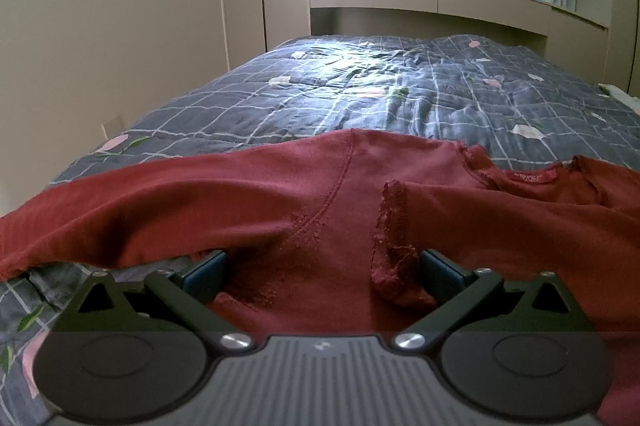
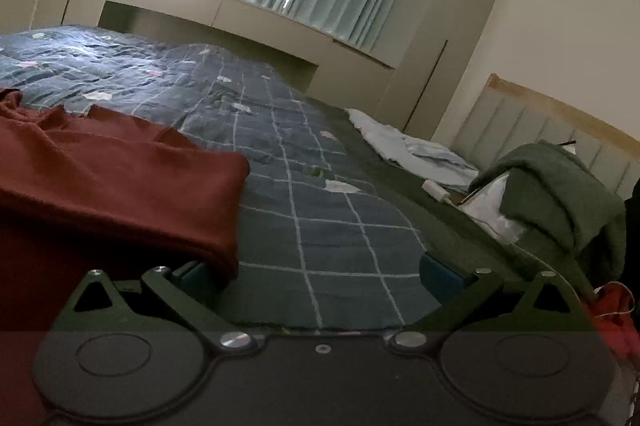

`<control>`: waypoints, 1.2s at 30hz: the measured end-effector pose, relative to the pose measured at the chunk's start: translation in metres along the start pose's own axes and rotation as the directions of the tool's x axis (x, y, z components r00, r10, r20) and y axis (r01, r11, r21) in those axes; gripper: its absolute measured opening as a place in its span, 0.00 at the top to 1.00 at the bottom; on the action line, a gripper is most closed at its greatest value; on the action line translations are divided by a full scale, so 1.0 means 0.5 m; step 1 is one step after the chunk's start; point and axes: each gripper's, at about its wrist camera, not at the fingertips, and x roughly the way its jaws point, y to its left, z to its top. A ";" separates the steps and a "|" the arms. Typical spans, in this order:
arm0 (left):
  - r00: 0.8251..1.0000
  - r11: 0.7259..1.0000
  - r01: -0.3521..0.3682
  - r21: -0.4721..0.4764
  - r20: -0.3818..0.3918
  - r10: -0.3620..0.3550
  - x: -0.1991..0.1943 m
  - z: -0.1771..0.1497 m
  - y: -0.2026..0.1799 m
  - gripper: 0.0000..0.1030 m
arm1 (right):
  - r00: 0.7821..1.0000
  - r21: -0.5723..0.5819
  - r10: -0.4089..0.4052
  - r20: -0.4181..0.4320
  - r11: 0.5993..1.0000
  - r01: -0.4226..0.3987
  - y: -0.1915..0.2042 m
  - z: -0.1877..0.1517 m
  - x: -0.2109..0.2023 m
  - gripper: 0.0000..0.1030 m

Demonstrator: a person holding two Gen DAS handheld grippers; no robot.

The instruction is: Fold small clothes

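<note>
With the red top (image 1: 280,193) spread on the bed (image 1: 360,85), both wide-open, empty grippers, left (image 1: 322,270) over its sleeve seam, right (image 2: 320,274) at its edge (barely overlapping), should pinch cloth before lifting.

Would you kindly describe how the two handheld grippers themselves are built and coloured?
Both look alike. The left gripper has black angled linkage arms with silver screws at the pivots, blue pads on its jaws, two round black discs, and a grey ribbed centre plate. The right gripper has the same black linkages, silver screws and blue pads, but its centre plate looks smooth and dark. No cables, hands or sleeves show.
</note>
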 end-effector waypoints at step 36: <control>1.000 1.000 0.009 -0.007 0.003 -0.009 0.002 -0.002 0.003 0.00 | 0.997 -0.062 0.071 0.032 0.996 -0.069 0.037 0.083 0.102 0.01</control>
